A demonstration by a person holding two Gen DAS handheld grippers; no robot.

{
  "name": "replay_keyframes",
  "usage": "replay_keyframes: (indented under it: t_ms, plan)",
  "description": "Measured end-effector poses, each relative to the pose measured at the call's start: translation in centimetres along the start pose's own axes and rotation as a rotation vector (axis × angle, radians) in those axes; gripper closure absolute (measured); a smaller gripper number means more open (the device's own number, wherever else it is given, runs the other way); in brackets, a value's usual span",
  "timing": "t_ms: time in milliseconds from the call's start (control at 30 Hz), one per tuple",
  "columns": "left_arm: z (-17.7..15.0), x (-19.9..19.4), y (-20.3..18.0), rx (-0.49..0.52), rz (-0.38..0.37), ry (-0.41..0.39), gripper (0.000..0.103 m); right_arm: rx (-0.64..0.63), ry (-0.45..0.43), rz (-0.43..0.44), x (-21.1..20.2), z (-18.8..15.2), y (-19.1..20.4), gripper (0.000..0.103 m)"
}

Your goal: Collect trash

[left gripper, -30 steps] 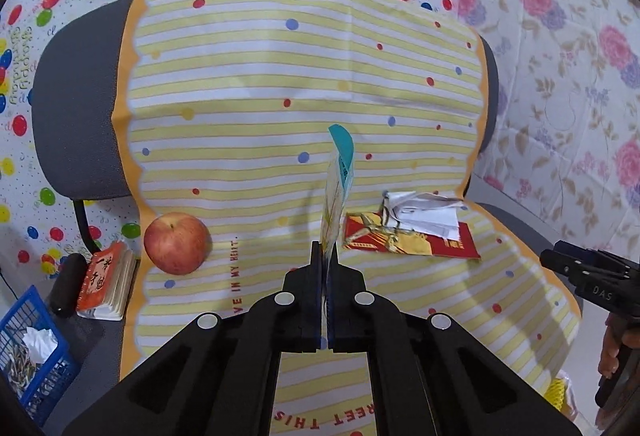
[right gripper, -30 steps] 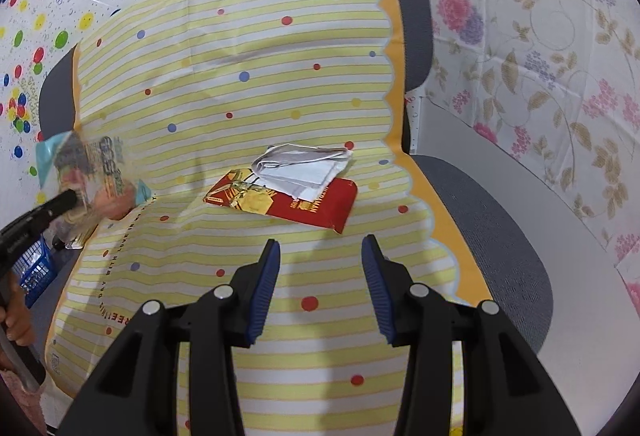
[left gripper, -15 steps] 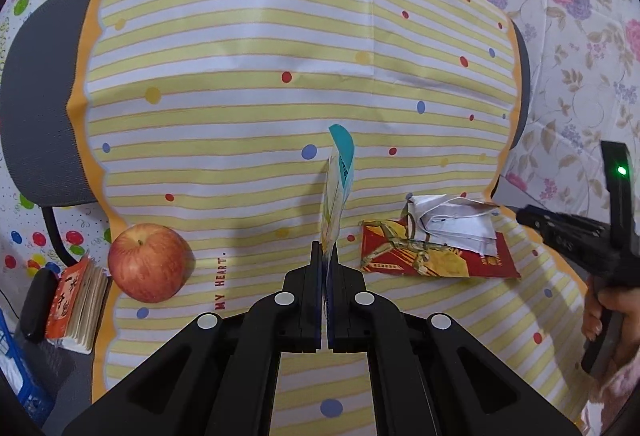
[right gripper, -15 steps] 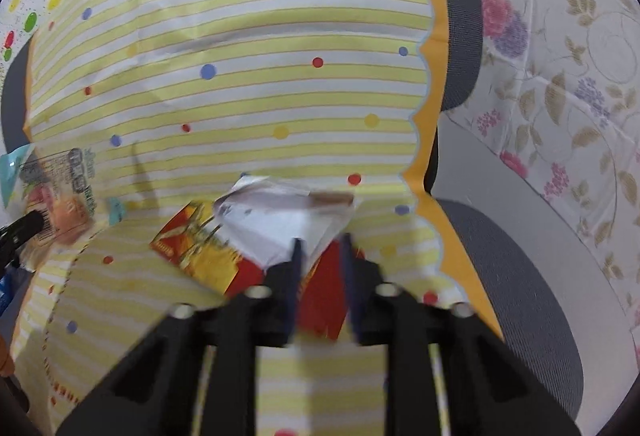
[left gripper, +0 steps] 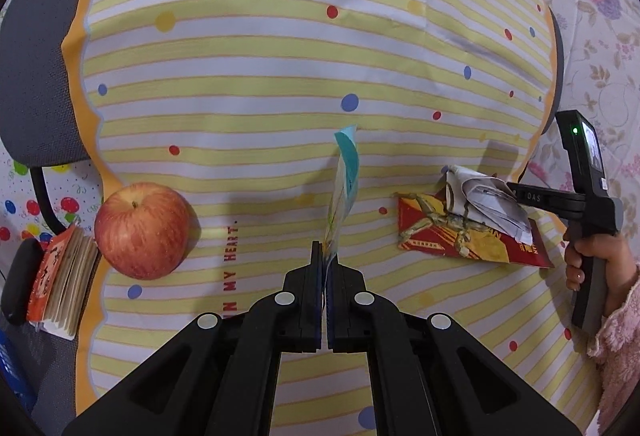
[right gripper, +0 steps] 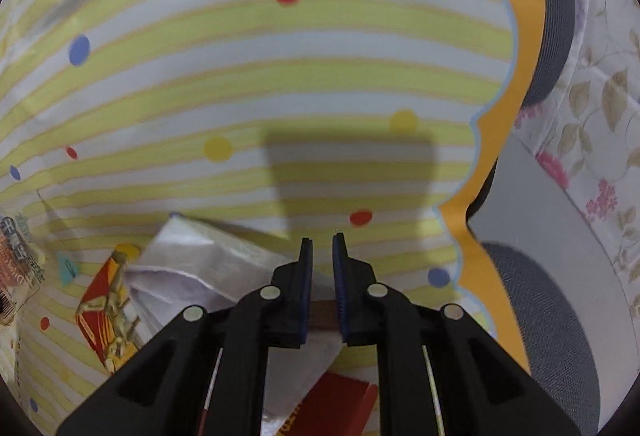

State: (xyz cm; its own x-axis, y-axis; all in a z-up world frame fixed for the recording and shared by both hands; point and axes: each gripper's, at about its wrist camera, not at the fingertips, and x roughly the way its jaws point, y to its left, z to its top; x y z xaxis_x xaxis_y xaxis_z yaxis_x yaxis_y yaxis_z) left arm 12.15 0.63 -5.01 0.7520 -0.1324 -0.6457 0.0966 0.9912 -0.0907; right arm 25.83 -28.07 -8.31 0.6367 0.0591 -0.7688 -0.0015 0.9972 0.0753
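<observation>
Left tool (left gripper: 325, 256) clenched on wrapper (left gripper: 343, 191), held upright over the chair's striped cover (left gripper: 256, 83). Right tool (right gripper: 322, 250) nearly closed on crumpled paper (right gripper: 192, 260) atop red packet (right gripper: 100, 308), seat's right side. Only left view shows apple (left gripper: 142, 230) at left edge.

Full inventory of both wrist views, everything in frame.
chair: 1, grey, under the cloth
striped cloth: 1, yellow-white with dots, draped over the chair
apple: 1, red, seat left
booklet: 1, orange cover, left of the apple
red packet: 1, red-gold, seat right
white paper: 1, crumpled, on the red packet
wrapper: 1, teal-clear, in the left gripper
floral cloth: 1, pale, right background
left gripper: black, shut on the wrapper
right gripper: black, nearly shut on the white paper
hand: 1, on the right gripper's handle, pink sleeve
</observation>
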Motion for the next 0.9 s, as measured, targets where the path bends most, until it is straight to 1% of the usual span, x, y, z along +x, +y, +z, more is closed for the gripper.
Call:
replay_keyframes:
  t_ms: [67, 100, 200, 267, 367, 500, 633, 700, 767, 800, 867, 900]
  plan:
    - [-0.3, -0.3, 0.1, 0.001, 0.000, 0.009, 0.102, 0.001, 0.025, 0.004, -0.5, -0.9, 0.2, 0.092]
    - [-0.6, -0.5, 0.1, 0.000, -0.006, 0.014, 0.102, -0.004, 0.052, 0.014, -1.0, -1.8, 0.4, 0.092]
    - [-1.4, -1.5, 0.2, -0.004, -0.015, 0.018, 0.102, 0.015, 0.110, 0.072, -1.9, -4.0, 0.7, 0.092]
    - [-2.0, -2.5, 0.3, -0.013, -0.022, 0.017, 0.102, -0.004, 0.116, 0.090, -3.3, -5.7, 1.6, 0.092]
    - [-2.7, -3.8, 0.5, -0.021, -0.026, 0.016, 0.102, -0.061, 0.129, 0.115, -6.1, -8.9, 3.8, 0.092]
    - [-4.3, -5.7, 0.2, -0.020, -0.045, 0.029, 0.102, -0.097, 0.113, 0.115, -9.7, -11.2, 5.7, 0.092]
    - [-5.9, -6.8, -0.2, -0.011, -0.054, 0.054, 0.101, -0.085, 0.031, 0.111, -13.8, -11.8, 5.4, 0.092]
    - [-6.4, -6.9, 0.1, -0.018, -0.055, 0.068, 0.100, -0.072, -0.003, 0.117, -15.2, -11.6, 4.6, 0.084]
    - [-6.5, -6.9, 0.2, -0.023, -0.058, 0.082, 0.098, -0.066, -0.042, 0.125, -16.3, -11.4, 4.1, 0.055]
    - [-6.5, -7.0, 0.2, -0.024, -0.055, 0.081, 0.098, -0.068, -0.057, 0.126, -16.4, -11.3, 3.8, 0.053]
    - [-6.4, -7.2, 0.0, -0.010, -0.050, 0.072, 0.098, -0.056, -0.075, 0.124, -16.2, -11.0, 3.4, 0.053]
    - [-6.3, -7.2, -0.1, -0.007, -0.048, 0.068, 0.098, -0.051, -0.077, 0.143, -16.1, -11.0, 3.4, 0.053]
